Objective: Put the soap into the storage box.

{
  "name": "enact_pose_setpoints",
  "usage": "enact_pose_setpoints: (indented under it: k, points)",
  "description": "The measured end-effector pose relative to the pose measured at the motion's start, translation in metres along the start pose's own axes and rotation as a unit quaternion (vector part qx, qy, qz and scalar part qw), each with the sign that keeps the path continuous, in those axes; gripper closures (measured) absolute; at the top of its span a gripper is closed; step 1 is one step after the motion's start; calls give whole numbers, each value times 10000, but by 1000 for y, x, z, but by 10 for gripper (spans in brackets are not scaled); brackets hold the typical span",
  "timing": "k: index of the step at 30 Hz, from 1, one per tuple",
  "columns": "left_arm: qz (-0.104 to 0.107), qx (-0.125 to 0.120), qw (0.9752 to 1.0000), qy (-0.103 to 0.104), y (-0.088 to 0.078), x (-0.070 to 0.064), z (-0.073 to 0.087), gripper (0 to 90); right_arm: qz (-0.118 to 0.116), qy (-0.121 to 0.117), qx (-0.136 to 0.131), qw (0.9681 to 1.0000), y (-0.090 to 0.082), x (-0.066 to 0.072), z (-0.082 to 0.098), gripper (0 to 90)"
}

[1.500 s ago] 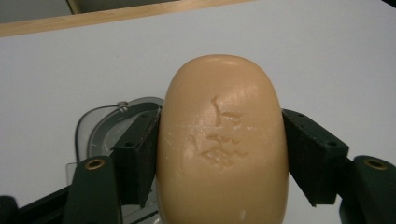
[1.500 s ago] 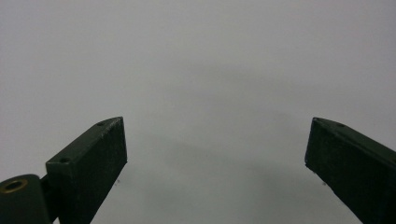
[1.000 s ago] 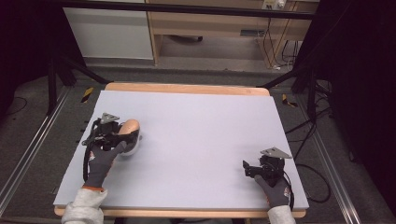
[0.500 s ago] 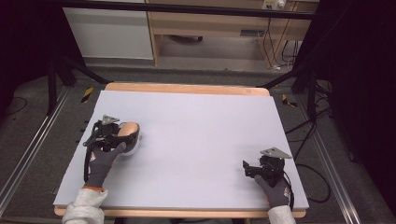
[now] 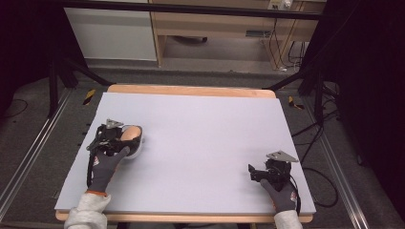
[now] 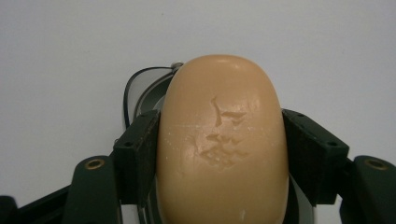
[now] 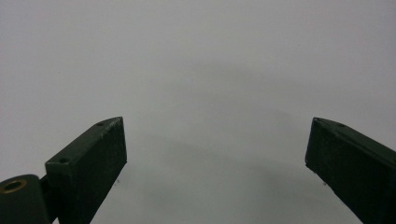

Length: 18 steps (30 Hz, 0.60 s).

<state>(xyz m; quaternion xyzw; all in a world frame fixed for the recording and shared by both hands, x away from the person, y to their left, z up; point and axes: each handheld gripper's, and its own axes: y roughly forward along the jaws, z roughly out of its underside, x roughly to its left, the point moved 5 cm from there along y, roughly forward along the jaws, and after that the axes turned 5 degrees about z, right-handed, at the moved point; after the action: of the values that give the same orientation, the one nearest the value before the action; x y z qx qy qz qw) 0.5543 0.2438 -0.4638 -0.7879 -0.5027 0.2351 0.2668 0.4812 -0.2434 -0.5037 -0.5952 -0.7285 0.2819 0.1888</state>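
Note:
My left gripper is shut on a tan oval soap bar at the left side of the table. In the left gripper view both black jaws press the sides of the soap bar, which has a stamped mark on top. A pale soap dish with a dark rim lies right under it, and the rim of the dish shows behind the soap. I cannot tell whether soap and dish touch. My right gripper rests near the front right corner, open, with nothing between its jaws.
The table has a pale grey top with a wooden edge. Cables and dark stand legs lie on the floor at either side. Wooden furniture stands beyond the far edge.
The left gripper and the soap have sunk slightly toward the dish. The right gripper has not moved.

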Motion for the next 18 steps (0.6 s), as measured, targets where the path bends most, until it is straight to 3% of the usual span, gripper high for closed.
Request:
enact_pose_setpoints:
  k: [9,18]
  points:
    - [23,15,10000,-54,0,-1,1,302,-6,-1,-1,10000,0,0,0,57]
    - [-15,-15,10000,28,-1,-5,0,280,-2,12,-20,10000,-1,0,0,56]
